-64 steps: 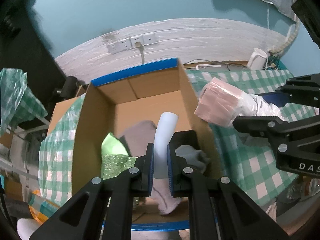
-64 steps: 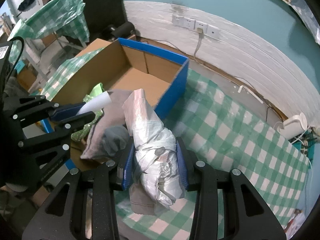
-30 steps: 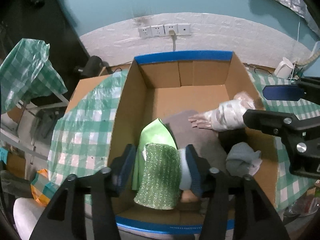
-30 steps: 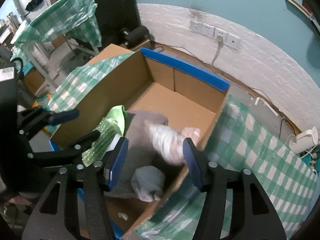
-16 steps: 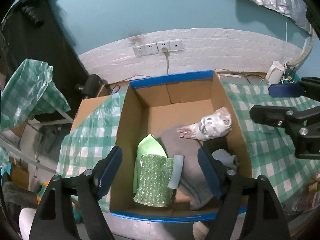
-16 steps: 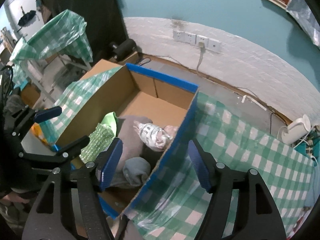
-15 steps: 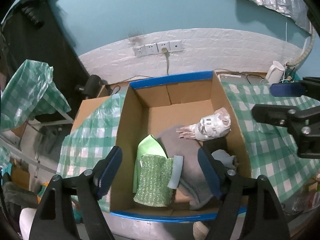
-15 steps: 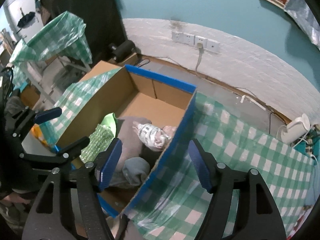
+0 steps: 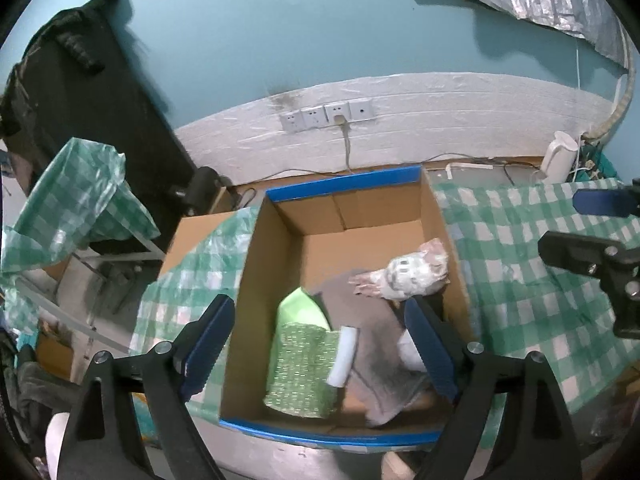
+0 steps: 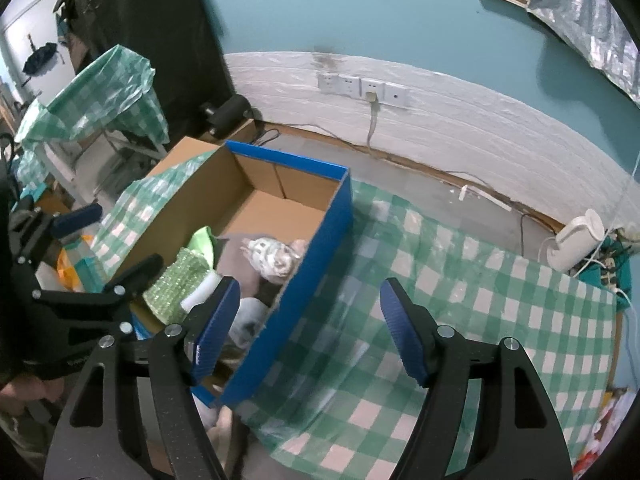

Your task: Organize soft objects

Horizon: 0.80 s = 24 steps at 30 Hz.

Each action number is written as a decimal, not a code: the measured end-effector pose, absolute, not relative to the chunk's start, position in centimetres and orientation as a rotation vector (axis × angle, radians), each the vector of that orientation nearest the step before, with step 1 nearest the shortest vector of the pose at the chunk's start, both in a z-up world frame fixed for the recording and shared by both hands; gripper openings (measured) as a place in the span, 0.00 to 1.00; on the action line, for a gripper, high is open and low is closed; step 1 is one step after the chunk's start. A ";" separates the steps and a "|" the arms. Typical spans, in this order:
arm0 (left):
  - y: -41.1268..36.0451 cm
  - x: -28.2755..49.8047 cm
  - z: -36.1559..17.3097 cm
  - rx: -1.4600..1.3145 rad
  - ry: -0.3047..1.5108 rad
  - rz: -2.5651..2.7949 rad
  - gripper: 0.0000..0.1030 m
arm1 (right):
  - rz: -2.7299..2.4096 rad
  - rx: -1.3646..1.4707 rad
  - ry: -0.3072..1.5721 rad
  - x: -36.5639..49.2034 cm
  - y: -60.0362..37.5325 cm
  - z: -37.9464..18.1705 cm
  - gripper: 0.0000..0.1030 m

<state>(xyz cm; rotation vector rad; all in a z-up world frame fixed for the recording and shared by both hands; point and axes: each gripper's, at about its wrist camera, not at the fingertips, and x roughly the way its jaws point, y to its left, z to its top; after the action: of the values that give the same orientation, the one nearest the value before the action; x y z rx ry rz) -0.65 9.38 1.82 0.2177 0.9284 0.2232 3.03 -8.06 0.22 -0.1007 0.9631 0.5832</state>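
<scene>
- The table (image 10: 460, 304), under its green checked cloth, shows nothing soft left to collect near me.
- The box (image 9: 352, 216) holds everything: grey cloth (image 9: 372, 320), green sponge (image 9: 300, 364), wrapped bundle (image 9: 412, 276), white foam strip (image 9: 344, 356).
- My left claw (image 9: 320, 344) and right claw (image 10: 308, 328) both hang spread wide, gripping nothing, above the box's near end.
- I judge the dropping-in step done; next I must look for any leftover item.

- A lived-in home room: teal wall (image 9: 280, 40) above white brick-look panelling
- Wall sockets (image 9: 326, 115) on the far wall
- Green checked cloth on the table (image 10: 500, 320)
- White kettle (image 10: 576, 240) far right
</scene>
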 end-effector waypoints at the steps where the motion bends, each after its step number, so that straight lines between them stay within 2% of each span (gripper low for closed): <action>1: 9.2 -0.6 1.9 0.215 0.927 0.223 0.85 | 0.577 -0.099 0.964 3.0 -8.4 0.2 0.71; 24: 5.0 -1.4 4.0 0.224 0.897 0.195 0.90 | 0.558 -0.047 0.917 0.9 -12.9 0.8 0.71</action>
<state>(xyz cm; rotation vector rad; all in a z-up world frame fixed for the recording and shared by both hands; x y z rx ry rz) -1.45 4.98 4.00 0.2242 0.8974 0.1947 0.89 -12.92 0.82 -0.0469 0.9174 0.5582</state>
